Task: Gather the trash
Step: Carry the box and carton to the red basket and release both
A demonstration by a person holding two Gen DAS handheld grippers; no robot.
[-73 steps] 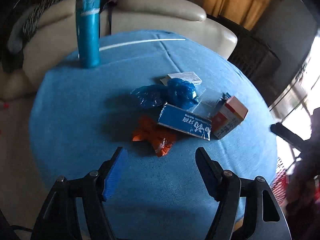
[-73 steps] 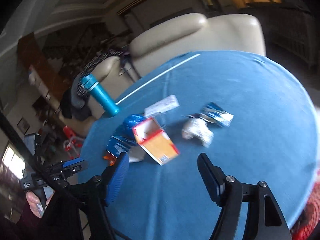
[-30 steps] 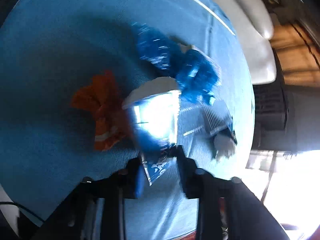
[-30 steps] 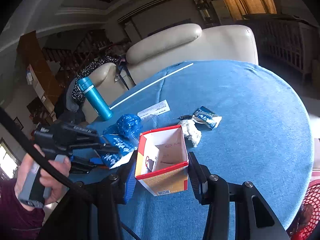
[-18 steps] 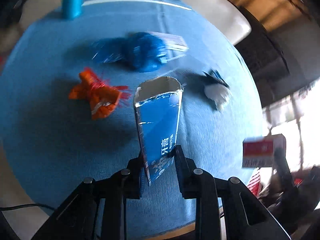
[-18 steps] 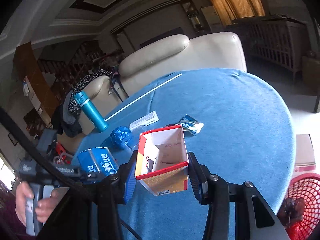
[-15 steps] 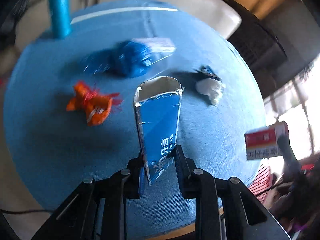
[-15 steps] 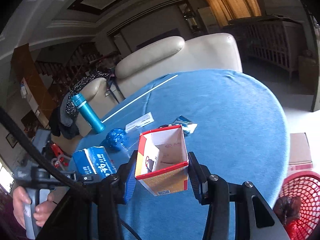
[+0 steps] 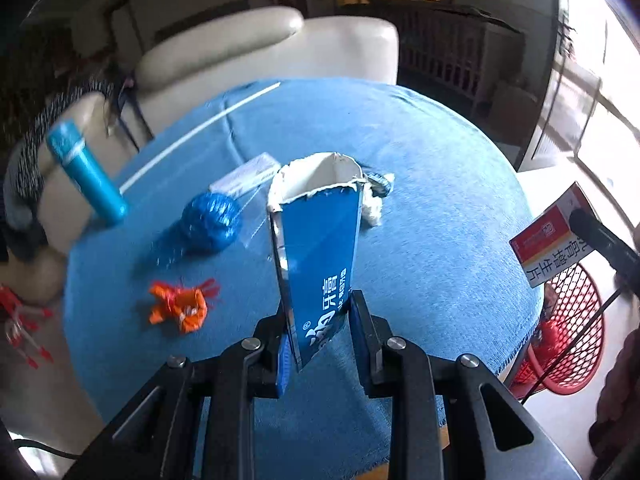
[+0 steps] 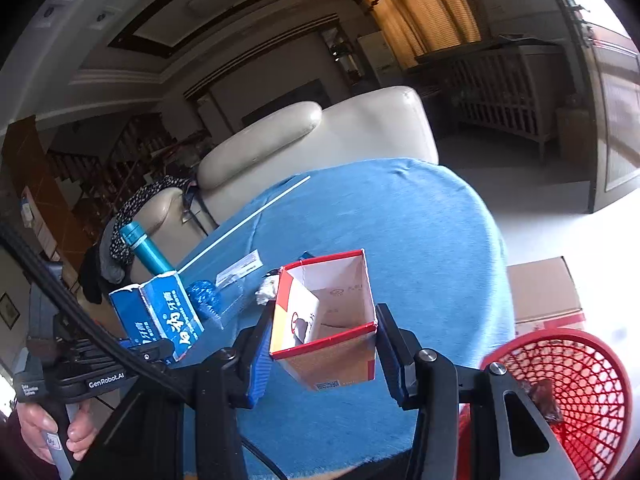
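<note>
The blue toothpaste box [image 9: 320, 248] stands up between the fingers of the left gripper [image 9: 320, 332], which are clamped on its lower end, its torn open top pointing away over the table [image 9: 420, 240]. The right gripper [image 10: 324, 344] grips an open red-and-white carton [image 10: 328, 316] by its sides, held above the near table edge; just to its right and lower sits a red mesh basket [image 10: 580, 400] with something dark inside. Left lying on the blue tablecloth are an orange wrapper [image 9: 180, 306], a crumpled blue bag [image 9: 210, 220], a clear flat packet [image 9: 244, 178] and a white wad [image 9: 372, 204] with a small blue wrapper, most of them behind the raised box. A teal bottle [image 9: 84, 174] stands at the far left edge, near a cream sofa [image 9: 260, 52]. Compared with 2.4 seconds ago, both boxes have left the pile on the table and both grippers, then wide open, are closed on them.
</note>
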